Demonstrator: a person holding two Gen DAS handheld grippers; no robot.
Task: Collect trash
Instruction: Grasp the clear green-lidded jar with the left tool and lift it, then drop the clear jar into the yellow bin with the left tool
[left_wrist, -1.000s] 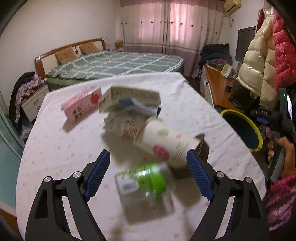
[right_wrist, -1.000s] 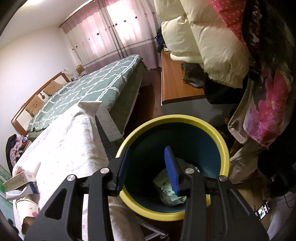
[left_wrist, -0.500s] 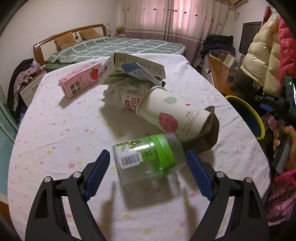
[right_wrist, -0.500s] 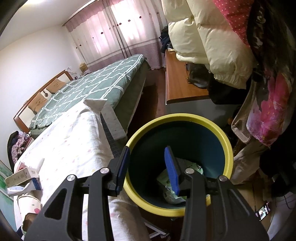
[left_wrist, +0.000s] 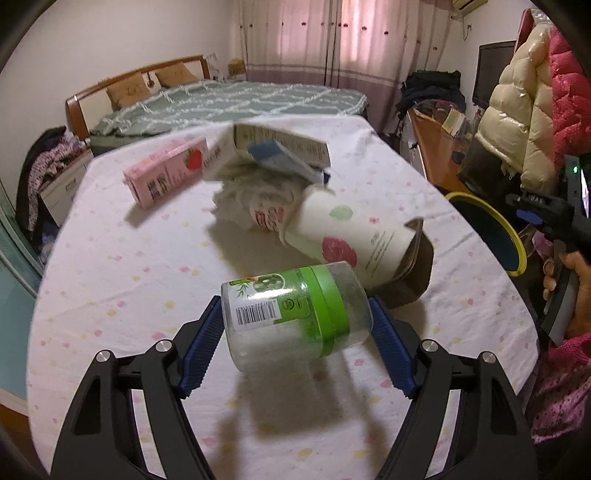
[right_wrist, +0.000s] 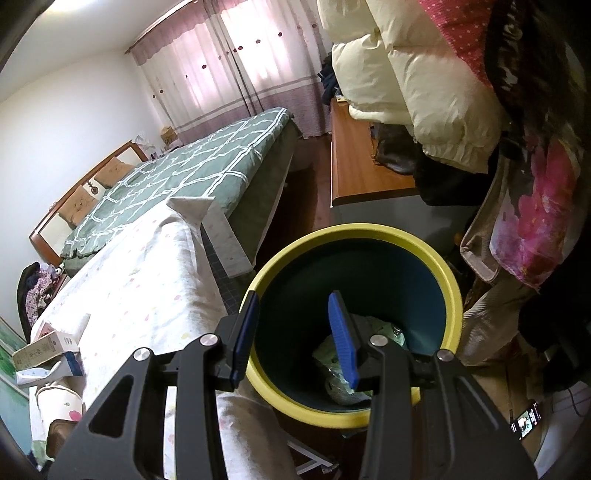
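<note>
Clear plastic jar (left_wrist: 295, 314), green band, barcode label, on its side on the floral tablecloth (left_wrist: 122, 280), between my left gripper (left_wrist: 295, 347) pads; jaws just closed in, touching both sides. Right gripper (right_wrist: 293, 338) half-open, empty, over yellow-rimmed bin (right_wrist: 448, 291).

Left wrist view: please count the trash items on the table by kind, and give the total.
Plastic jars: 1, clear with a green band, lying between the left gripper's fingers
Paper cups: 1, on its side
Cartons and boxes: 2, pink carton and white box
Crumpled wrappers: 1
Blue-and-white packets: 1
Total: 6
</note>
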